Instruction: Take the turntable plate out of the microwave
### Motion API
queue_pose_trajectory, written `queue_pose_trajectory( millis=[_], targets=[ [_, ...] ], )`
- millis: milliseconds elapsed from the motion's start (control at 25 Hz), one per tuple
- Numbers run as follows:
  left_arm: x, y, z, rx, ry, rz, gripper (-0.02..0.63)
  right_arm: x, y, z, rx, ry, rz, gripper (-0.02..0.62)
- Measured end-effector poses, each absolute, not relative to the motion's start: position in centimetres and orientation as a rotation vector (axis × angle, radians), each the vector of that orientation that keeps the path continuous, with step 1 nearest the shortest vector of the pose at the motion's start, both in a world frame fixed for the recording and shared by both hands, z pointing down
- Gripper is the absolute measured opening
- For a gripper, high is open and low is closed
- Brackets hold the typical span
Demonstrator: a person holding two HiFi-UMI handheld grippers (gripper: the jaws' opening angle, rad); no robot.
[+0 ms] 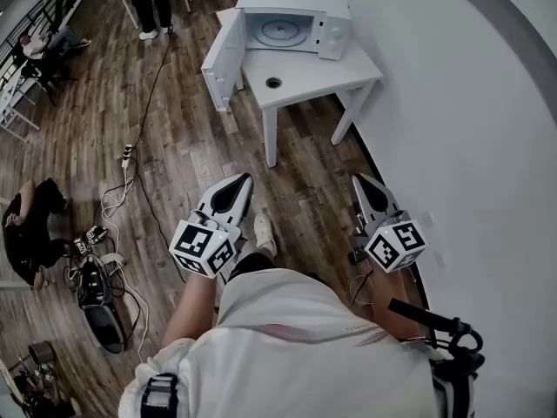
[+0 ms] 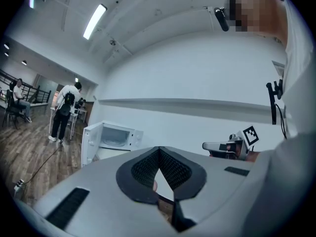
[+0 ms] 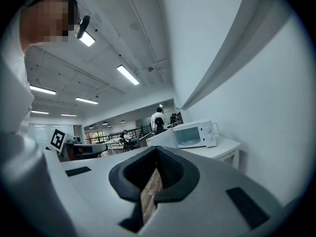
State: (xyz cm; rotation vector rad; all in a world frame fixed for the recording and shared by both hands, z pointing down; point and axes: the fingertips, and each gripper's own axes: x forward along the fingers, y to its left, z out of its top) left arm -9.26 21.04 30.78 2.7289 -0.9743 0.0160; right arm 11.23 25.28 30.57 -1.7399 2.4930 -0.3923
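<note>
A white microwave (image 1: 291,24) stands on a small white table (image 1: 309,78) ahead of me, its door (image 1: 224,60) swung open to the left. Inside lies the round glass turntable plate (image 1: 281,32). It also shows far off in the left gripper view as the microwave (image 2: 112,137) and in the right gripper view as the microwave (image 3: 190,135). My left gripper (image 1: 244,181) and right gripper (image 1: 360,179) are held level over the wood floor, well short of the table. Both are shut with nothing between the tips.
A curved white wall (image 1: 470,103) runs along the right. Cables and a power strip (image 1: 128,153) lie on the floor at left, with bags and gear (image 1: 91,286). People stand and sit at the far left (image 1: 152,3). A round hole (image 1: 273,83) sits in the tabletop.
</note>
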Motion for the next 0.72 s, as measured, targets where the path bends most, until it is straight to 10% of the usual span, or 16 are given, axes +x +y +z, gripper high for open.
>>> queue_pose_trajectory(
  millis=[720],
  targets=[
    [-4.5,1.4,30.9,2.842,-0.887,-0.028,0.009,14.4,7.6,32.5,-1.871,2.468,-0.433,0.003]
  ],
)
